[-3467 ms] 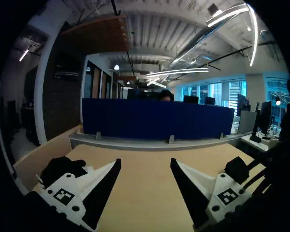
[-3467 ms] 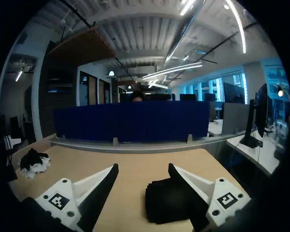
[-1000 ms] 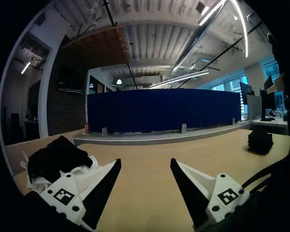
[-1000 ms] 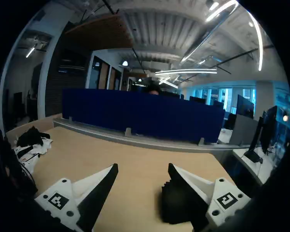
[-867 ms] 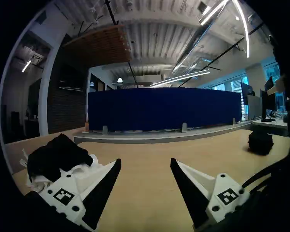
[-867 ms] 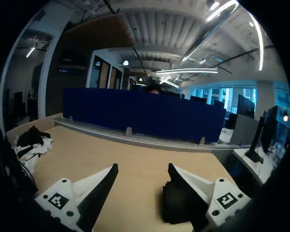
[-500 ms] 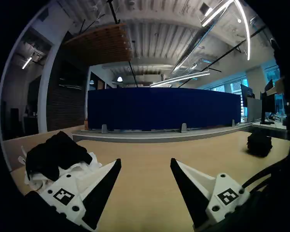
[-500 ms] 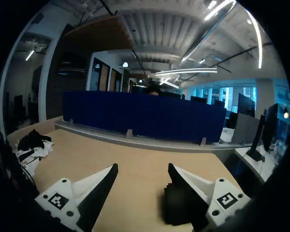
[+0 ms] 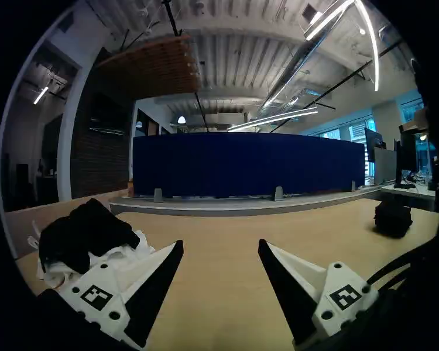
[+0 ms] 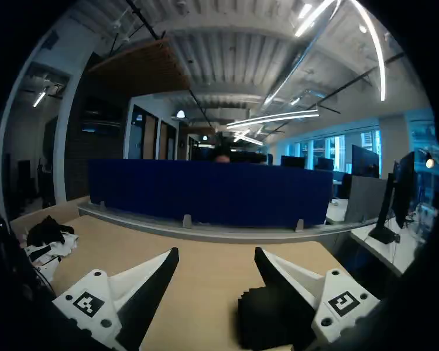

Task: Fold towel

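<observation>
In the left gripper view a loose heap of black and white towels [image 9: 85, 240] lies on the wooden table just beyond my left finger. My left gripper [image 9: 219, 275] is open and holds nothing. A stack of folded black towels [image 9: 393, 218] sits far off to the right. In the right gripper view that folded black stack [image 10: 266, 310] lies close by, partly behind my right finger. My right gripper [image 10: 215, 281] is open over bare table. The loose heap [image 10: 47, 240] lies at the far left there.
A blue divider panel [image 9: 243, 167] on a grey rail runs along the table's far edge. Desks with monitors [image 10: 395, 193] stand to the right. A person's head [image 10: 222, 155] shows above the divider. Bare wooden table [image 9: 219, 234] stretches between heap and stack.
The left gripper has come lower and closer to the loose heap since 3.5 s ago. The right gripper has swung a little over the last second. Both stay open.
</observation>
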Tool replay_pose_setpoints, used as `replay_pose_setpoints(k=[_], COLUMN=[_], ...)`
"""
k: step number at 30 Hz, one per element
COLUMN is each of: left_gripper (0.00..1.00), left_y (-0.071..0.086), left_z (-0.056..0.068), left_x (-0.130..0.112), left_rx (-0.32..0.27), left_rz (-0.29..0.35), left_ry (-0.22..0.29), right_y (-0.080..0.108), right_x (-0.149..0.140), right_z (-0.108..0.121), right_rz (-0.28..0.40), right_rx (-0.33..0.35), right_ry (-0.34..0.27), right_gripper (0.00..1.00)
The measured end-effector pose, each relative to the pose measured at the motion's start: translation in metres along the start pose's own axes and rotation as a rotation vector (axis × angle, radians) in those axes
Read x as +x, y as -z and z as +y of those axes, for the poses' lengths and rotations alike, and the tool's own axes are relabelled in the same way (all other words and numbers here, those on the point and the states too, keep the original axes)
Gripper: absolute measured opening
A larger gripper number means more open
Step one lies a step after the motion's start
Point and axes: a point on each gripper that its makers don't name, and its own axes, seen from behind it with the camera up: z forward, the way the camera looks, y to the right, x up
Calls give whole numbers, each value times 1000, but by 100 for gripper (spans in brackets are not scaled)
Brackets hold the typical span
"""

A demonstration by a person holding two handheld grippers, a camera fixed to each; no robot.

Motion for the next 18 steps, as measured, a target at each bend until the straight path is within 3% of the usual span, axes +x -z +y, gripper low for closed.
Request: replay_pose_setpoints(k=[8, 18], left_gripper=[95, 95], left_y=[0, -1], left_z=[0, 0], left_x=[1, 2], left_rx=[0, 0], left_rz=[0, 0], left_ry=[0, 0], right_y=[-1, 3], right_x=[-7, -49], right_z=[33, 60], right_rz=[26, 29], right_rx=[-64, -97], right_ry=[-52, -118], right_gripper=[100, 100])
